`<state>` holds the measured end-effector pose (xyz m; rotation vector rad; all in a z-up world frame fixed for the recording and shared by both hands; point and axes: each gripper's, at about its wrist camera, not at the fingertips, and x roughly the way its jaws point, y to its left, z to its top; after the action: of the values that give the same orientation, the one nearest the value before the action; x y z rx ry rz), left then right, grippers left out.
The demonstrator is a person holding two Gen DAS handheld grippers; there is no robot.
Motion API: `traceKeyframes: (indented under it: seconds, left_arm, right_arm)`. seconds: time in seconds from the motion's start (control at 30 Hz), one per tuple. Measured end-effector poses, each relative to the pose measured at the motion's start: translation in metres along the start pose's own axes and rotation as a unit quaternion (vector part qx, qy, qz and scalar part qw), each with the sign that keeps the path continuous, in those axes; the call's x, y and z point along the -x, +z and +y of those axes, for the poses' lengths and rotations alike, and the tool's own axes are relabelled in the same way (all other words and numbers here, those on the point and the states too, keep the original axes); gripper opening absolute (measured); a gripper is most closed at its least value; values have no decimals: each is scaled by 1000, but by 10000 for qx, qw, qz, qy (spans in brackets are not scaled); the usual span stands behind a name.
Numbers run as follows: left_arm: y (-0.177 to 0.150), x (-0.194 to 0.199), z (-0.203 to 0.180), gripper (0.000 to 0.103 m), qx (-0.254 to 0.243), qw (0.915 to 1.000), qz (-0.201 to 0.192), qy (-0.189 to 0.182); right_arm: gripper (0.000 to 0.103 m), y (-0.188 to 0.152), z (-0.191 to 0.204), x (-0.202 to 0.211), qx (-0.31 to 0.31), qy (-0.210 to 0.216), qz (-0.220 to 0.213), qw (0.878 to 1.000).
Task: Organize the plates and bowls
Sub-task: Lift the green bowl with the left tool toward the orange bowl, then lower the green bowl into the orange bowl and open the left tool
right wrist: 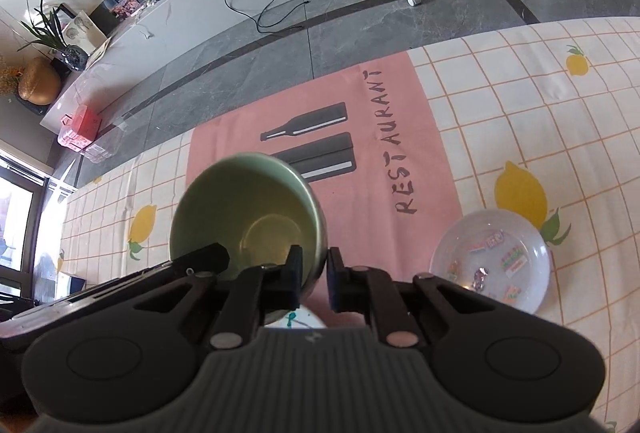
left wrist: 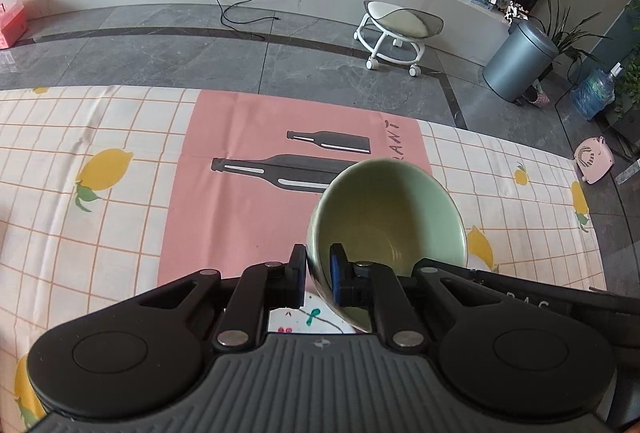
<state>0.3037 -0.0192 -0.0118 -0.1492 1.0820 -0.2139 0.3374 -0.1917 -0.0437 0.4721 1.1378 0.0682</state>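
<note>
A pale green bowl (left wrist: 384,217) is held over the pink placemat (left wrist: 240,193). My left gripper (left wrist: 318,273) is shut on its left rim, one finger inside and one outside. In the right wrist view the green bowl (right wrist: 244,213) sits left of centre, and my right gripper (right wrist: 314,279) straddles its right rim; a gap shows beside the outer finger. The left gripper's finger (right wrist: 204,259) reaches over the opposite rim. A white plate with a painted pattern (right wrist: 298,317) lies below the bowl, mostly hidden. A clear glass dish with stickers (right wrist: 492,261) sits on the table at right.
The table carries a lemon-print checked cloth (right wrist: 540,105). Beyond the far edge is grey tiled floor with a white wheeled stool (left wrist: 396,29), a grey bin (left wrist: 520,61) and a black cable (left wrist: 240,5).
</note>
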Motion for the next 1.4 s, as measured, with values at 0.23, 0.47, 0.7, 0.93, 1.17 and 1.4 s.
traceKeyframes:
  seconds: [0.23, 0.47, 0.7, 0.93, 1.17, 1.4]
  left_arm:
    - [-40, 70, -1, 13, 28, 9994, -338, 79]
    - [-96, 126, 18, 13, 298, 9978, -561, 201]
    - [-153, 145, 49, 14, 866, 9949, -452, 232]
    - [-188, 141, 71, 14, 1235, 9919, -253, 156]
    - [-214, 131, 81, 14, 1294, 9915, 17, 110]
    - [-223, 126, 86, 14, 1152, 9930, 120, 235]
  right_arm:
    - [9, -50, 15, 63, 163, 267, -248, 9992]
    - [9, -115, 31, 106, 326, 659, -269, 9969]
    - [9, -175, 44, 118, 648, 912, 23, 9937]
    - [8, -206, 46, 105, 749, 848, 314, 9931]
    - [8, -221, 41, 92, 810, 640, 600, 9928]
    - [8, -227, 47, 76, 990, 526, 894, 9897]
